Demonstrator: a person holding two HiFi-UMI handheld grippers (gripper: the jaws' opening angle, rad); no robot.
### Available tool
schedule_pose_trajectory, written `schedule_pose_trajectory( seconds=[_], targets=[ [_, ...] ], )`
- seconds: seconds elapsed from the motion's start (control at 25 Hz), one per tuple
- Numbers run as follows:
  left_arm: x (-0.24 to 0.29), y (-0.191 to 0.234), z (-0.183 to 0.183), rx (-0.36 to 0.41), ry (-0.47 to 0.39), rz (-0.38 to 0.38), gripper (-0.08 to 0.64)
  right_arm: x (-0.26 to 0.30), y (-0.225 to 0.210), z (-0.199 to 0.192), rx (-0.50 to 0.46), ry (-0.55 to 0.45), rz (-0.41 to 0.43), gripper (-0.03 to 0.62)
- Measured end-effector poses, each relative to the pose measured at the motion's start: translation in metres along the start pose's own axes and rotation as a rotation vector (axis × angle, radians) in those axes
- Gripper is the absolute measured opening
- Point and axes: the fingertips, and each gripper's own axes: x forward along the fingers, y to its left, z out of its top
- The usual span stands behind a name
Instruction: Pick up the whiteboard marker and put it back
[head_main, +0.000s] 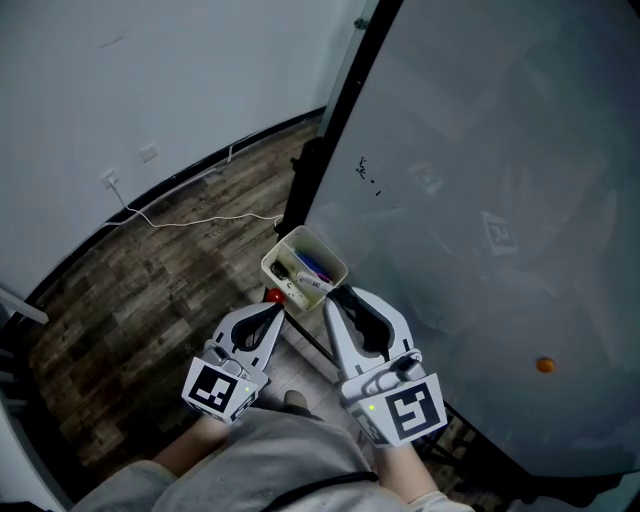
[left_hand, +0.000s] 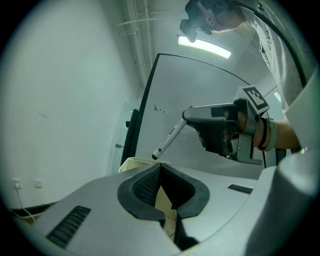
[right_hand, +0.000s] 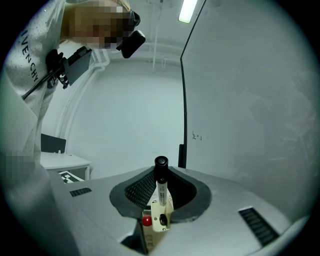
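Observation:
A white whiteboard marker (left_hand: 169, 139) with a black cap is gripped in my right gripper (left_hand: 187, 115), slanting down toward a cream holder box (head_main: 322, 251) hung at the whiteboard's (head_main: 500, 180) lower left edge. In the right gripper view the marker (right_hand: 161, 186) stands between the shut jaws of my right gripper (right_hand: 160, 172), with the box (right_hand: 161, 220) right below. Other markers lie in the box. My left gripper (head_main: 274, 309) hovers beside the box's near left corner, shut and empty. In the head view my right gripper (head_main: 338, 297) sits at the box's near right side.
A red round piece (head_main: 272, 296) sits by the box's near corner. An orange magnet (head_main: 544, 365) sticks to the board. The board's black frame (head_main: 335, 120) runs up to the top. A white cable (head_main: 205, 218) lies on the wood floor by the wall.

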Motion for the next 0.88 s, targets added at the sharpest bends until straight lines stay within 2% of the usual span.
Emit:
schedule_pose_trajectory(
  seconds=[0.4,0.88],
  targets=[
    [-0.0029,0.0058,0.0012,0.008,-0.001,0.013,0.014,0.0007,-0.0028,-0.0036,-0.007,0.014,-0.016,0.08],
    [-0.0018,0.0057,0.0034,0.013,-0.005,0.005,0.014,0.0057,0.0002,0.0054,0.005,-0.023,0.001,0.08]
  ],
)
